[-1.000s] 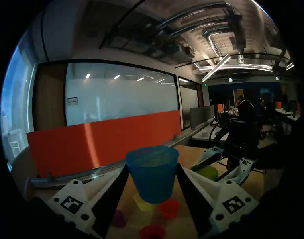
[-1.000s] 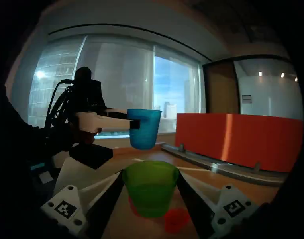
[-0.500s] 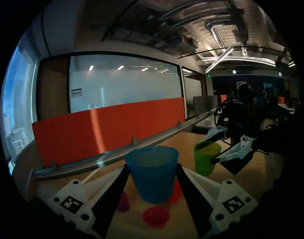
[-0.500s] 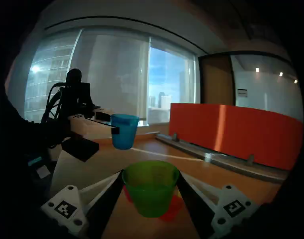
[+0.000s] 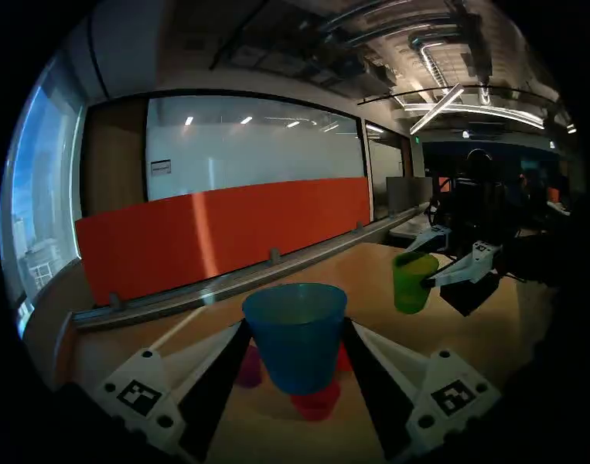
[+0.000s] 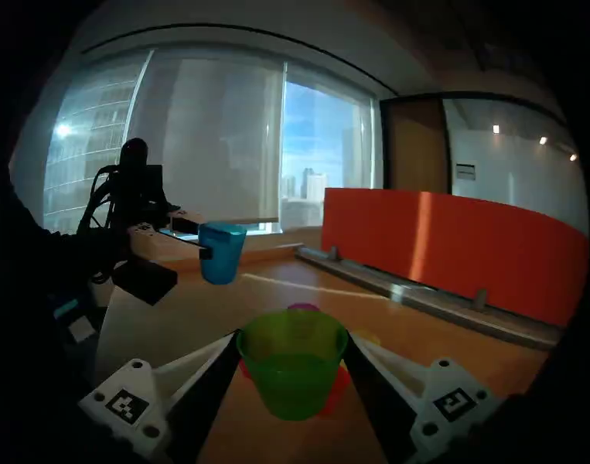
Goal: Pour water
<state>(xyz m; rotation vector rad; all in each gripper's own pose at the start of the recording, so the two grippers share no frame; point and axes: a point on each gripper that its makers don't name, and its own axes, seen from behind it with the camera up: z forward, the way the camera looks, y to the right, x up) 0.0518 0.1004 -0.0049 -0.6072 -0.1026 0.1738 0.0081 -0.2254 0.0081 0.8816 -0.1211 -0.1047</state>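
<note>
The left gripper [image 5: 295,326] grips the blue cup [image 5: 295,352], the right gripper [image 6: 292,340] the green cup [image 6: 292,379], upright and well apart. Pouring awaits: bring the 2 rims together, tilt.

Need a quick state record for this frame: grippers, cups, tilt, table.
left hand-held gripper: grips blue cup between both fingers
right hand-held gripper: grips green cup between both fingers
cup tilt: both upright
cup spacing: apart, held above table
on table: red cup, purple cup
pour: not yet started
</note>
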